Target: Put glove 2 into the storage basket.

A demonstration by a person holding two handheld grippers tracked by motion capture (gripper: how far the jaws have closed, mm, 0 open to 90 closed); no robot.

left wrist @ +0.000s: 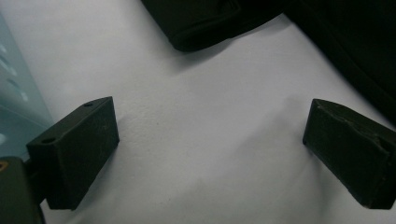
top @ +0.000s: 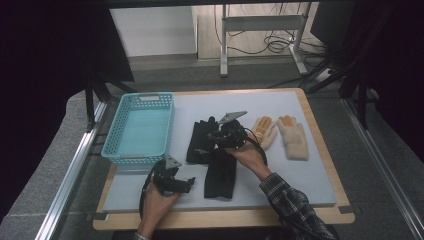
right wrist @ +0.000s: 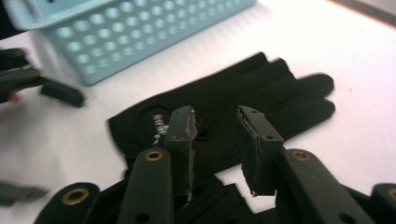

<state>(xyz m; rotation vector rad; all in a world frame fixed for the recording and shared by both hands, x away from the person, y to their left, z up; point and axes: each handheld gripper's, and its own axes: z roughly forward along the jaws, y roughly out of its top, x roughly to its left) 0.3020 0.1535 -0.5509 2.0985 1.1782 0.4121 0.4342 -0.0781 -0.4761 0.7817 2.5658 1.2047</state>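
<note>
We saw our left gripper with its jaws spread wide over the pale mat, a black glove lying ahead and a turquoise basket beside.

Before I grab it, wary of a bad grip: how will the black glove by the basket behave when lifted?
The black glove lies flat and limp, so it will probably droop. It looks thin, so likely light. A pinch may catch just the top layer.
</note>
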